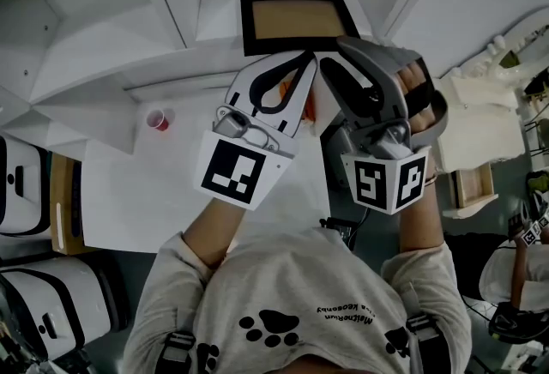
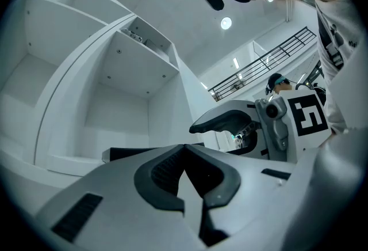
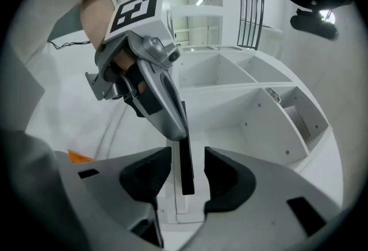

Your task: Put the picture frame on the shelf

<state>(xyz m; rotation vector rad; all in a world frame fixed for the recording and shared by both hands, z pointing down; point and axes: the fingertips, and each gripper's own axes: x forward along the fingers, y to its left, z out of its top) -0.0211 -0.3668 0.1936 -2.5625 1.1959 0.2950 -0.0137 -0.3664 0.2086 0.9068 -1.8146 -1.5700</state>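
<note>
Right gripper view: the right claw (image 3: 187, 155) stands wide. Its pads sit clear on both sides of the picture frame (image 3: 186, 178), whose black edge runs between them untouched. We find the left claw (image 2: 184, 149) closed tip to tip with nothing in it. It sits at the frame's near edge, and we cannot tell whether it touches the frame. The frame, black-bordered with a tan panel, lies on a board of the white shelf (image 1: 103, 55), beyond both claws. Nearer than the frame, below the shelf, is the white desk (image 1: 129, 192). A small red cup (image 1: 158, 119) stands on it, well left of the frame.
</note>
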